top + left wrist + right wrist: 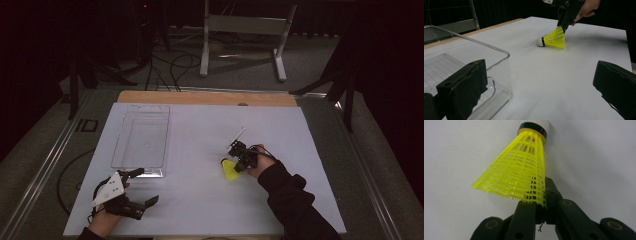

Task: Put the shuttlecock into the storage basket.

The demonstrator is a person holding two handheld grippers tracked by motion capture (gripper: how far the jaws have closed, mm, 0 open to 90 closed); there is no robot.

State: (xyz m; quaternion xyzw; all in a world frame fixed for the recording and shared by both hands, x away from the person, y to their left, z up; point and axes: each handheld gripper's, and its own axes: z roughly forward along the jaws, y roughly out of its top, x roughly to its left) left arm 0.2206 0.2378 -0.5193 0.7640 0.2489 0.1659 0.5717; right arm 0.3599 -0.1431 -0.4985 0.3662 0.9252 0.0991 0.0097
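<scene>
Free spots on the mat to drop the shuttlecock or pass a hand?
Bare: the far right of the white mat beyond the right gripper, the near middle between the two grippers, and the floor of the clear tray. Crowded: around the yellow shuttlecock, clamped by its skirt edge, and the near left corner, where the left gripper sits by the tray.

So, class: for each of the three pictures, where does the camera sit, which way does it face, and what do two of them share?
High view: above the near table edge, facing forward and down; both forearms and each hand-held gripper, left and right.
Left gripper view: on the left hand-held gripper, facing across the table; own open jaws, clear tray.
Right gripper view: on the right hand-held gripper, jaws pinching the shuttlecock skirt.
All three share the shuttlecock.
</scene>
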